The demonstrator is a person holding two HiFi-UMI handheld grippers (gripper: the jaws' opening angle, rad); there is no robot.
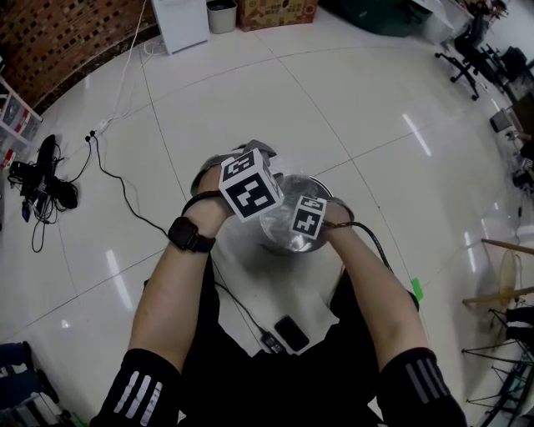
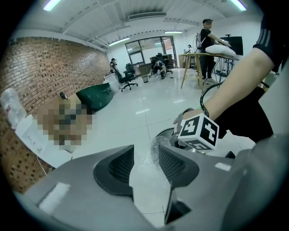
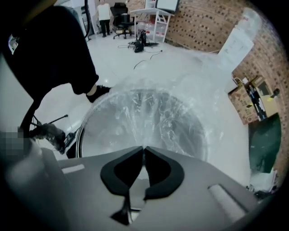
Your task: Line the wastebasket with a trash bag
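Note:
In the head view a round metal wastebasket (image 1: 285, 239) stands on the white floor under both hands. A clear trash bag (image 3: 149, 113) hangs inside it, with crinkled film over the rim (image 3: 82, 131). My right gripper (image 3: 143, 148) points straight down at the near rim. Its tips are pressed together on the film, and its marker cube (image 1: 309, 217) hides it from above. My left gripper (image 2: 145, 164) is at the basket's left side under its own cube (image 1: 249, 190). Its jaws stand apart with only floor between them. The bag's edge (image 2: 154, 146) lies just past its right jaw.
A black phone-like device (image 1: 291, 332) and a cable (image 1: 125, 196) lie on the floor near my feet. Black gear (image 1: 42, 179) sits at the left, and a white cabinet (image 1: 179, 21), a small bin (image 1: 221, 15) and a cardboard box (image 1: 275, 10) stand by the far wall. Wooden stands (image 1: 505, 288) are at the right.

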